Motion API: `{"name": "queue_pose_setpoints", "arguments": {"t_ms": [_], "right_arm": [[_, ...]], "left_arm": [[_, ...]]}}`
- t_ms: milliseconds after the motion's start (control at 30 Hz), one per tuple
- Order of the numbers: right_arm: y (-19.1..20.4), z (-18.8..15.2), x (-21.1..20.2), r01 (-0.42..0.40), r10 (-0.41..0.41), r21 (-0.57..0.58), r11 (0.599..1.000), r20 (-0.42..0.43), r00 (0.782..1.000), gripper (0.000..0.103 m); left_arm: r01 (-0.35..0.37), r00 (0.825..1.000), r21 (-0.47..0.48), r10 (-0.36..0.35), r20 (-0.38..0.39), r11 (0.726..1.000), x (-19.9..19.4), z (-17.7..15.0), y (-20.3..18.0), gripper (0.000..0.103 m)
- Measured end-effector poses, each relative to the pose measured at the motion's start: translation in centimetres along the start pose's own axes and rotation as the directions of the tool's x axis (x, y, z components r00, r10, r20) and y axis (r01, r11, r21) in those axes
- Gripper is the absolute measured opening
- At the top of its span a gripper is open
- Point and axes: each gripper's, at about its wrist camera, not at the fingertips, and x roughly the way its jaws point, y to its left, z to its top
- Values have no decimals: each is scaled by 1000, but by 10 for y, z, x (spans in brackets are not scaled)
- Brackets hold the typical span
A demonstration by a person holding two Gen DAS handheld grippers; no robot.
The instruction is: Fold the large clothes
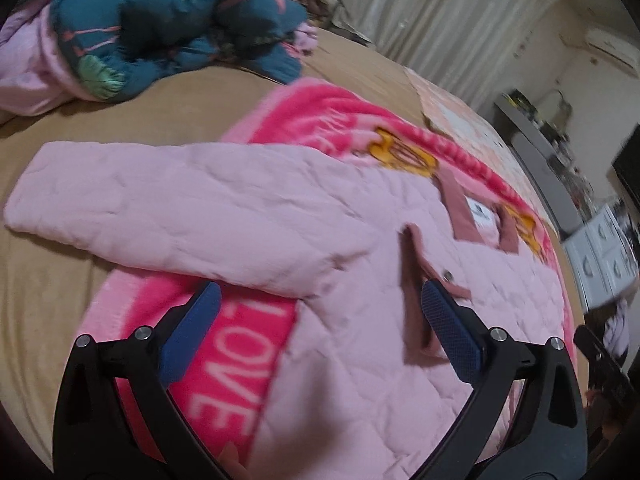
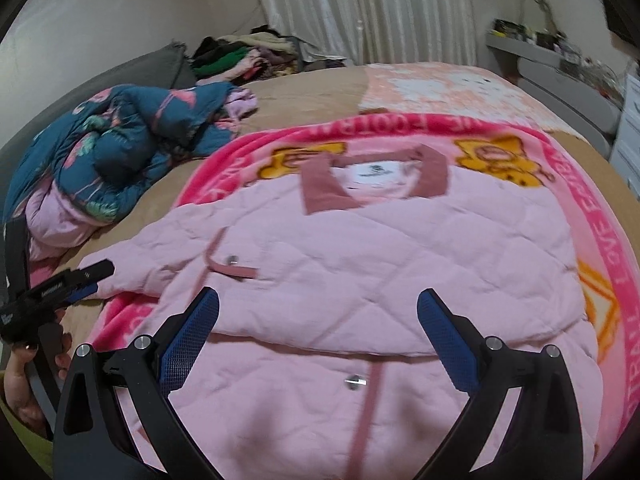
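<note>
One pink quilted jacket (image 2: 384, 248) lies spread on one bright pink blanket (image 2: 600, 236), near the middle of a bed with a tan cover (image 2: 316, 96). Counting from the left in the right wrist view: one teal flowered quilt (image 2: 112, 148) is bunched at the far left of the bed on top of something pale pink, one heap of mixed clothes (image 2: 248, 56) sits farther back by the curtain (image 2: 368, 12), then comes the jacket, and at the far right stand one grey shelf (image 2: 560, 76) and one white drawer unit (image 2: 630, 128).

The jacket has one dusty-rose collar (image 2: 332, 190) at its far end with one white label (image 2: 374, 172) inside it. Two metal snaps show: one (image 2: 232, 259) on the left by a rose strip, one (image 2: 354, 381) near the front edge on the placket. One sleeve (image 1: 172, 204) stretches out to the left, off the blanket onto the tan cover. Two yellow bears are printed on the blanket's far border, one (image 2: 300, 158) left of the collar and one (image 2: 500, 160) right of it.

Both grippers hang released above the jacket. The left gripper (image 1: 320, 320) has its two blue pads spread wide with nothing pinched between them; a hand (image 2: 36, 364) carries it at the left edge. The right gripper (image 2: 318, 328) is likewise spread wide and empty, over the jacket's near half.
</note>
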Motion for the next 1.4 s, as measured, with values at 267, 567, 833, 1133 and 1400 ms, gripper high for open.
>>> {"name": "queue_pose_setpoints", "arguments": {"t_ms": [267,567,833,1133,1400], "right_arm": [[67,14,16,-78,78,-88,993,-14,997,99],[141,24,32,-160,155,-193,968,-42,987,99],[187,25,49,-206,194,-256,944,-72,978,99],[218,27,63,-237,218,-302,923,-96,971,99],[238,27,78,-258,232,-323,911,-118,965,99]], "left_arm": [[-29,999,-78,32,36,997,-15,17,34,94],[-146,984,-156,160,84,977,-27,31,75,94],[-197,972,-231,220,78,953,-31,38,110,94],[-214,969,-319,243,52,923,-32,42,149,94],[-238,963,-397,269,23,886,-31,42,185,94]]}}
